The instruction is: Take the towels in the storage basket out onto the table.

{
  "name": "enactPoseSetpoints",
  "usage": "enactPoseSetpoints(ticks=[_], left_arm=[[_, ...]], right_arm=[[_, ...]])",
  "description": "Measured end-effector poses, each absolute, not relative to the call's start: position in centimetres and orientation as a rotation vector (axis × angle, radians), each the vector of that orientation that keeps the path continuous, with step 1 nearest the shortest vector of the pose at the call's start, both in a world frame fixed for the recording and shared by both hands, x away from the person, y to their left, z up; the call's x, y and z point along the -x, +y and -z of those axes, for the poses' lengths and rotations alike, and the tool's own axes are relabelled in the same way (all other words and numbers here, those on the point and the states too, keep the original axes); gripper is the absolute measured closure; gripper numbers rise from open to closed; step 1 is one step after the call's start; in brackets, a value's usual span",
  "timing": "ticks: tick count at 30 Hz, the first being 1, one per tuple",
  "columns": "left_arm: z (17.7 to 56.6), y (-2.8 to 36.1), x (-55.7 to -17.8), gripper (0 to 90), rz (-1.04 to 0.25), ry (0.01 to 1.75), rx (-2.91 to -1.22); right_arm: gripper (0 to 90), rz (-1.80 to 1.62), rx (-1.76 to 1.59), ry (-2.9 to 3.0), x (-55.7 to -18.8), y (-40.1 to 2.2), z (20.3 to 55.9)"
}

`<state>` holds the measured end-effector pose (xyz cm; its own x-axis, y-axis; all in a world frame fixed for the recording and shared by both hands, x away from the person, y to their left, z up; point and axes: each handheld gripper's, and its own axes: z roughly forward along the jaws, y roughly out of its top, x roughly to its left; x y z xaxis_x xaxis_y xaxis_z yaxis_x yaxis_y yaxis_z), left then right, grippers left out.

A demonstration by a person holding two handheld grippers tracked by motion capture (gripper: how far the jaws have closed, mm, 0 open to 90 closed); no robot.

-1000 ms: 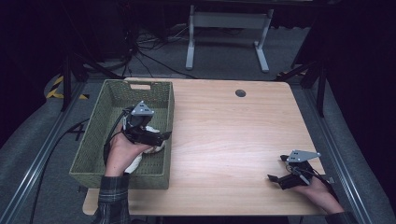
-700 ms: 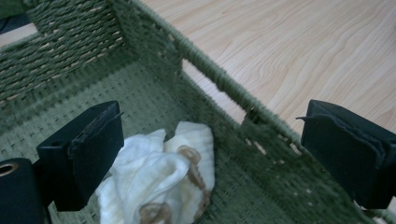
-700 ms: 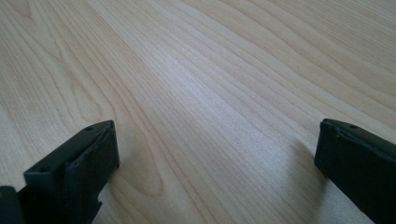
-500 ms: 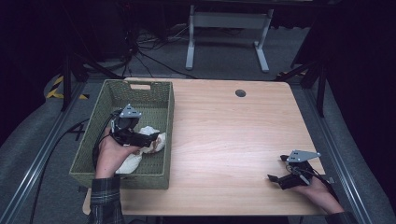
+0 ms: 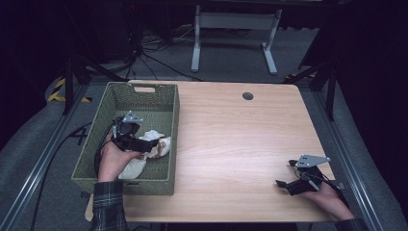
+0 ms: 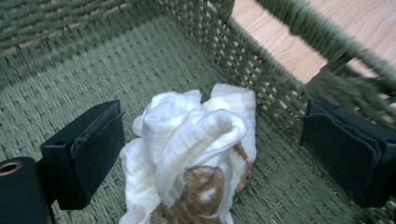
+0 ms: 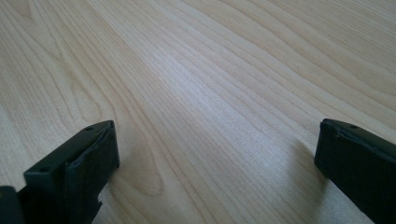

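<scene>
My left claw spread wide over cloth | cloth crumpled inside basket, near its counter-side wall | soft, light, floppy: I'd pinch the top fold | right claw wide, idle on counter

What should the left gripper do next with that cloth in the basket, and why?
Probably ease forward and close. The left gripper is open, its jaws either side of the crumpled white and brown cloth on the floor of the green basket, not yet pinching it.
</scene>
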<state>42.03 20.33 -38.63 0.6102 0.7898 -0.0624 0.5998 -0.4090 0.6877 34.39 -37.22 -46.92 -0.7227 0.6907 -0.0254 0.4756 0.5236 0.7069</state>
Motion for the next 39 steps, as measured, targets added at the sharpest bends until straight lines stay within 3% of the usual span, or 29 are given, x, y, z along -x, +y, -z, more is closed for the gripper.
enactPoseSetpoints(ticks=[22, 39], left_arm=[[42.2, 19.3, -43.3, 8.7, -0.262, 1.247, -2.369], [43.2, 19.4, -43.8, 20.1, -0.185, 1.346, -2.434]], right_arm=[[0.1, -1.006, -0.973, 2.464, -34.4, -37.2, 46.9], [0.1, -1.006, -0.974, 2.464, -34.4, -37.2, 46.9]])
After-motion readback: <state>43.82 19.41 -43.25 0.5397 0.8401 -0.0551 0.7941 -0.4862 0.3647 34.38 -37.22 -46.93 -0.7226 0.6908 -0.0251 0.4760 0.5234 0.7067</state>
